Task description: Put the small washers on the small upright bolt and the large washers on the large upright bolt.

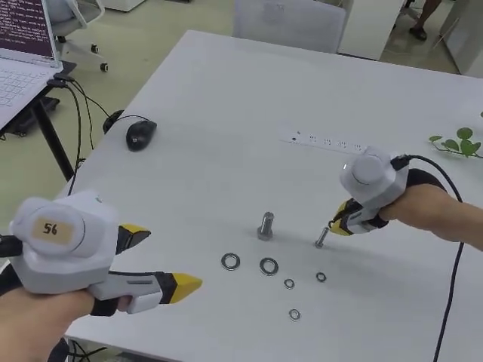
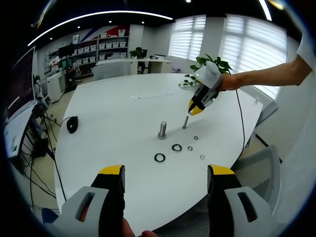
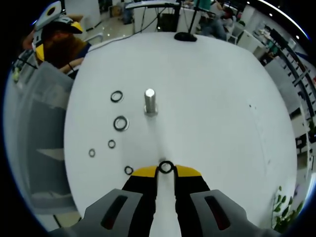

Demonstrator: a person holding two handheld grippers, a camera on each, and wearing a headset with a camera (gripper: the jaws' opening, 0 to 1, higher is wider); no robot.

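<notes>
right tongs (image 3: 166,172) clamp a small dark metal washer (image 3: 161,167) above the small upright steel bolt (image 1: 321,237), left tongs (image 2: 165,173) apart; next: lower, release.

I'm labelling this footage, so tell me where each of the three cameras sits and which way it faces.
Head view: on the person's head, facing forward and down at the table; both arms, the left gripper and right gripper show.
Left gripper view: on the left gripper, facing across the table toward the large bolt and the right gripper; its own open tips show.
Right gripper view: on the right gripper, facing down its tips, shut on a small washer.
Shared: all three show the large bolt.
</notes>
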